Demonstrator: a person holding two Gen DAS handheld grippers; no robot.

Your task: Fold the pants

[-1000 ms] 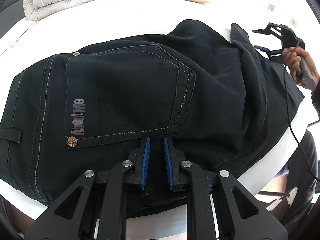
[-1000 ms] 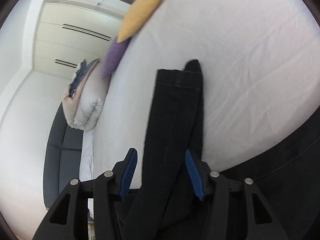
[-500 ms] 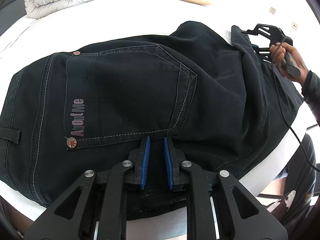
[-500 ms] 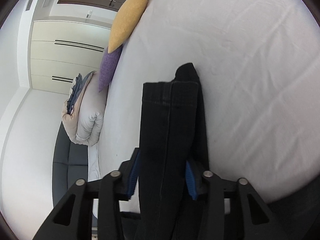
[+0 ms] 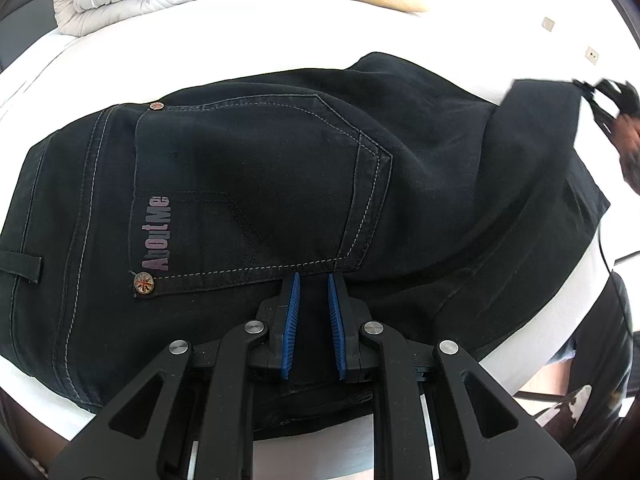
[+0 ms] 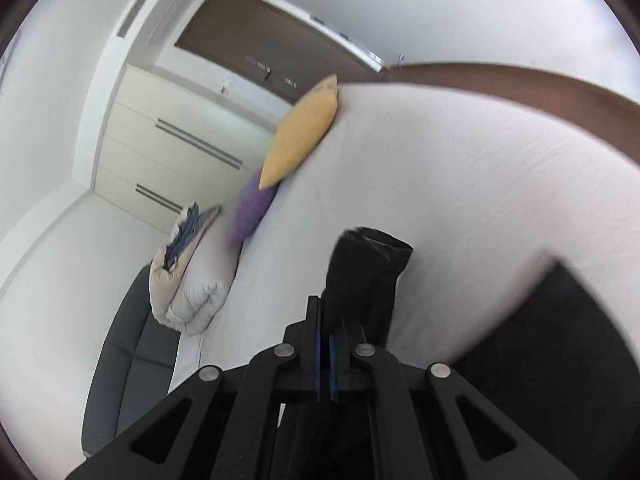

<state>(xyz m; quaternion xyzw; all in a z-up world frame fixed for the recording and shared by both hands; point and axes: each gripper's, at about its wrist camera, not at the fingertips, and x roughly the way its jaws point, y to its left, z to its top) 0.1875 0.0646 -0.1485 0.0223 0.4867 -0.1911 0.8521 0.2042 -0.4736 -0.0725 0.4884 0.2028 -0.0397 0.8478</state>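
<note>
Left tongs were nearly pressed together, tips down on the black pants just below the back pocket. Fabric sat in the narrow gap between the blue pads, so they looked to be pinching a fold of the seat, though the contact itself was dark and hard to make out.

Pants lay spread on the white bed, waistband off to the left of the left tongs, seat directly ahead of them, legs running off to their right. "AboutMe" print was up-left of the tips, a rivet just below it.

Right tongs were clamped tight on the leg end; the cuff stuck out past the tips, raised off the sheet. In the left view that gripper showed far right, blurred, with the person's hand just beneath it and the leg draped back from it.

Beyond the right tongs: yellow pillow, purple pillow and a rolled duvet up-left. A dark sofa sat to the left.
</note>
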